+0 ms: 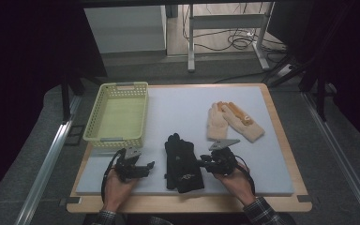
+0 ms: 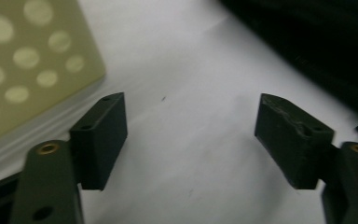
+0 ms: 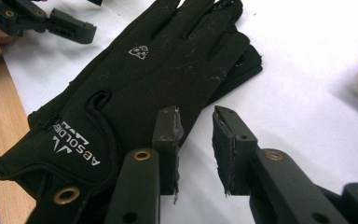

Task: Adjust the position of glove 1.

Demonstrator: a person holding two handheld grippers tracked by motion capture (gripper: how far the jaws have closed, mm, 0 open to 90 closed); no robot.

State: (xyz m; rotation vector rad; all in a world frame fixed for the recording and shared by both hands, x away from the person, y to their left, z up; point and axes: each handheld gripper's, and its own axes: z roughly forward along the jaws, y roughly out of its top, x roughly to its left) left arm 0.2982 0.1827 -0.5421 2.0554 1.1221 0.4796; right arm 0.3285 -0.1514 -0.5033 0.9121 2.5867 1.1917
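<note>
A pair of black gloves [image 1: 183,161] lies stacked on the white mat [image 1: 183,105], fingers pointing away from the person. My right gripper [image 1: 199,163] sits at the pair's right edge. In the right gripper view its jaws [image 3: 196,144] stand a little apart beside the black glove [image 3: 144,79], with only mat between them. My left gripper [image 1: 149,165] rests on the mat left of the gloves. In its own view the left gripper [image 2: 191,140] is open and empty, with the black glove [image 2: 317,42] at the upper right.
A yellow-green perforated basket [image 1: 119,117] stands at the mat's back left, and its wall [image 2: 28,70] is near the left gripper. A beige glove pair [image 1: 234,122] lies at the back right. The wooden table edge [image 3: 0,130] runs along the mat's near side.
</note>
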